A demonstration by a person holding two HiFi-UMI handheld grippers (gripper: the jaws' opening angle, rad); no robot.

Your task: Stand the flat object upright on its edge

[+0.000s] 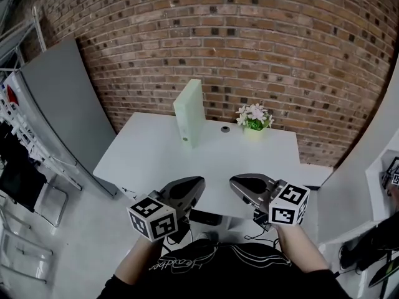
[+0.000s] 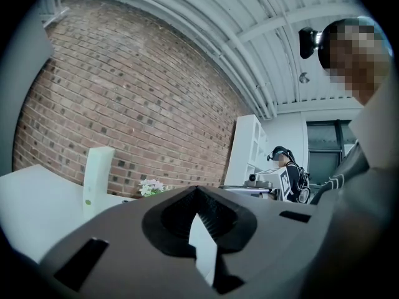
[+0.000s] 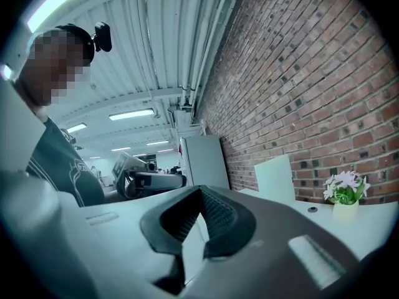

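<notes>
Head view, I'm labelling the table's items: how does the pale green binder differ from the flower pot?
The binder is a tall, flat slab on its edge; the flower pot is short and round. The binder is plain pale green; the flower pot carries white-pink blooms and green leaves. The binder stands left of the flower pot. Both stand upright at the table's far side, near the brick wall.

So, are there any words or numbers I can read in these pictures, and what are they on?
Black shirt: white curly writing, upside down, too blurred to read.
Left cube and right cube: black-and-white square patterns, no words.
Green folder: no writing that can be read.
So nothing here can be read for sure.
</notes>
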